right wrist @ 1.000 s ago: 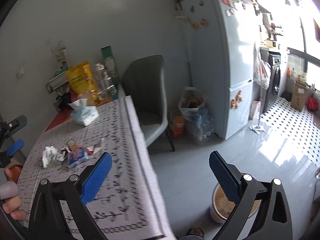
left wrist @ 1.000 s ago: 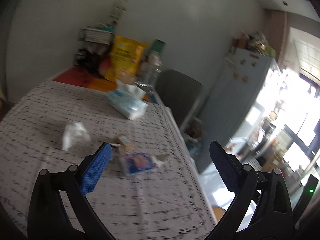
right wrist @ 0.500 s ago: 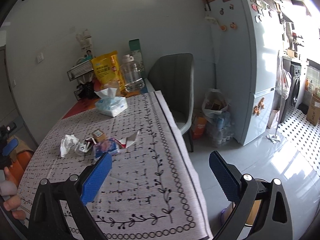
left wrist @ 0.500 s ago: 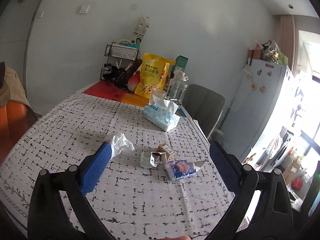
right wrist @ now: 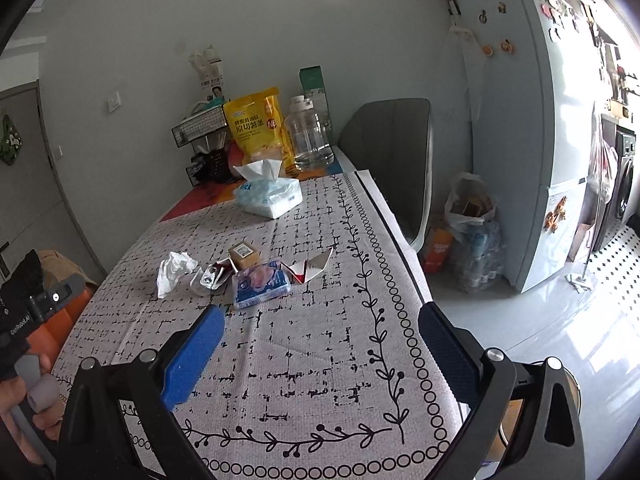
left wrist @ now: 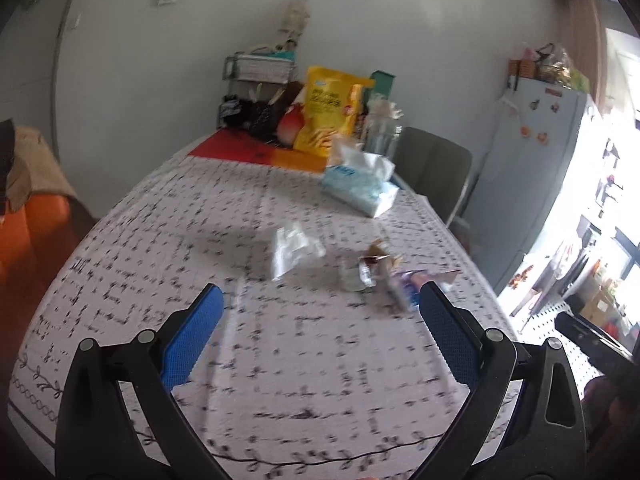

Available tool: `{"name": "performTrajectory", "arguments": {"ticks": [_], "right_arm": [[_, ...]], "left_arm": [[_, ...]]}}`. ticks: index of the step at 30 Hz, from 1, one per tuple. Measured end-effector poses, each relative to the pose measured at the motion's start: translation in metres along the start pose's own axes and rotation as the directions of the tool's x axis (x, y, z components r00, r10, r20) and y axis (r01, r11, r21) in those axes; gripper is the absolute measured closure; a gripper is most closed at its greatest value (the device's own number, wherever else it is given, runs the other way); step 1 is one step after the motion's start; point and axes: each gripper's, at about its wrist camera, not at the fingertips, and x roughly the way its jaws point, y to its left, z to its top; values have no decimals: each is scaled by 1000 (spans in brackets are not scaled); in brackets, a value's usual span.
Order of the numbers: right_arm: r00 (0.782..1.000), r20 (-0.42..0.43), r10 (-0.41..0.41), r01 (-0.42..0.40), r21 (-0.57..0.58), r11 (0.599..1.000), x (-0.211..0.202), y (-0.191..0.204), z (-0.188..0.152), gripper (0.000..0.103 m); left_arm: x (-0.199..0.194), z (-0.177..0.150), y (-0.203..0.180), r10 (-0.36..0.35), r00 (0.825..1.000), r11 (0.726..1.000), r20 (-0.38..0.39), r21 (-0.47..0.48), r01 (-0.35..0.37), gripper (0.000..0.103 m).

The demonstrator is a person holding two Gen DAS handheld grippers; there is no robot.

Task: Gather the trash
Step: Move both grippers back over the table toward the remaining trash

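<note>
Trash lies in a loose cluster mid-table: a crumpled white tissue (right wrist: 174,270) (left wrist: 292,248), a torn silver wrapper (right wrist: 210,276), a small brown box (right wrist: 245,254), a blue snack packet (right wrist: 262,284) (left wrist: 400,288) and a red-and-white torn carton flap (right wrist: 316,266). My left gripper (left wrist: 318,332) is open and empty, above the table's near part, short of the trash. My right gripper (right wrist: 320,354) is open and empty, over the table's near right side, short of the packet.
A tissue pack (right wrist: 268,196), yellow snack bag (right wrist: 256,126), clear jar (right wrist: 310,140) and wire rack (right wrist: 200,132) stand at the far end. A grey chair (right wrist: 392,160), bagged bottles (right wrist: 476,236) and a fridge (right wrist: 532,140) are right of the table. A bin's rim (right wrist: 508,428) shows behind my right finger.
Both views swung left onto the table. The left view is blurred from motion and the trash now sits to its right. Both grippers stayed open.
</note>
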Motion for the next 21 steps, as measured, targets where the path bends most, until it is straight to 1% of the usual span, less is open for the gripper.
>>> {"name": "performTrajectory", "arguments": {"ticks": [3,5,9,15,18,21], "right_arm": [[1000,-5,0,-1,-6,1000,5,0,-2,8],[1000,-13,4,-4,-21,1000,8,-1,-4,8],[1000,-16,7,-7,-43,999,11,-2,-6,8],[999,-31,23,-25,-79,997,23,1,-9,8],[998,-47,38,-42,-96,994,31,5,-8,13],[997,-68,47,-55,-110,992,41,9,-5,14]], "left_arm": [[1,-2,21,9,1000,1000,-22,-9,-9,6],[1,-2,35,33,999,999,-20,-11,-33,6],[-1,-1,56,58,998,998,-20,-15,-58,6],[4,-1,68,74,997,997,-28,-16,-74,6],[10,-1,67,72,997,997,-35,-21,-73,6],[19,-1,67,67,997,997,-47,-32,-68,6]]}}
